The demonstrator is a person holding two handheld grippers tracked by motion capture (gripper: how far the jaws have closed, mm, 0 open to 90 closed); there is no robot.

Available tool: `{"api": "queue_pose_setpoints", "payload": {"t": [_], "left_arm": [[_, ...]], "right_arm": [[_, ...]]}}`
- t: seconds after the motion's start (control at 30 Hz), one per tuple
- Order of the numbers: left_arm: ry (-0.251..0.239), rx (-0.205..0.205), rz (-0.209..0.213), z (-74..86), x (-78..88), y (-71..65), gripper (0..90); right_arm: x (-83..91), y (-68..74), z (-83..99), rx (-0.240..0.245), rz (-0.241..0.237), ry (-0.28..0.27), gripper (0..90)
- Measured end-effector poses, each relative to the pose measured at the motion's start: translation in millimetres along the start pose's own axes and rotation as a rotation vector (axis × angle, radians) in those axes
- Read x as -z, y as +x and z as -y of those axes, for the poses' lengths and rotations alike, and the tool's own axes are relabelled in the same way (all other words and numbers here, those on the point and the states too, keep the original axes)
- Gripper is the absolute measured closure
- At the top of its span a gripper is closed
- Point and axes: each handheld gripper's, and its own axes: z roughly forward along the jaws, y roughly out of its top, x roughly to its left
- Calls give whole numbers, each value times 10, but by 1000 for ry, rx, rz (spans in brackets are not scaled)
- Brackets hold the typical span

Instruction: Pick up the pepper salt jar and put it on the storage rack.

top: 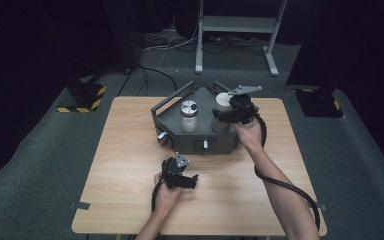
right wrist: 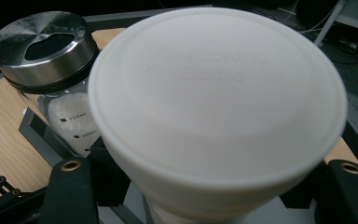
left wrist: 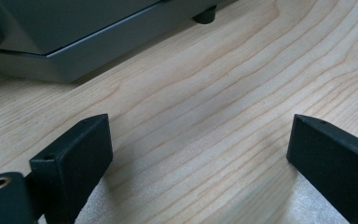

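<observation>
A dark grey angular tray [top: 172, 119] stands at the far middle of the wooden table [top: 130, 165]. Two jars stand in it. One is a glass jar with a metal shaker lid [top: 189, 115] [right wrist: 42, 44] and white grains inside. To its right is a white-lidded jar [top: 223, 100] [right wrist: 214, 102], and my right gripper [top: 223, 116] [right wrist: 209, 191] is shut on it below the lid, one jaw on each side. My left gripper [top: 193, 180] [left wrist: 200, 140] rests low over bare wood in front of the tray [left wrist: 74, 46], open, with nothing between its jaws.
The tray's front face carries a round knob [top: 162, 138] and a small switch [top: 205, 145]. Beyond the table lie dark carpet, cables, a grey stand frame [top: 235, 25] and yellow-and-black striped blocks [top: 82, 97]. Bare wood surrounds the left gripper.
</observation>
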Motion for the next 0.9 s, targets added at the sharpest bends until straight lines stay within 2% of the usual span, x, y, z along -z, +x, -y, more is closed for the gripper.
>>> {"api": "queue_pose_setpoints", "payload": {"t": [0.4, 0.6, 0.8, 0.9], "left_arm": [[0, 0, -1, 0, 0, -1, 67], [0, -1, -1, 0, 0, -2, 67], [0, 0, -1, 0, 0, -2, 67], [0, 0, -1, 0, 0, -1, 67]], "right_arm": [[-4, -16, -4, 3, -7, 6, 326], [-14, -34, 4, -11, -14, 9, 320], [-10, -29, -15, 1, -12, 13, 321], [-3, -39, 0, -4, -18, 3, 280]]}}
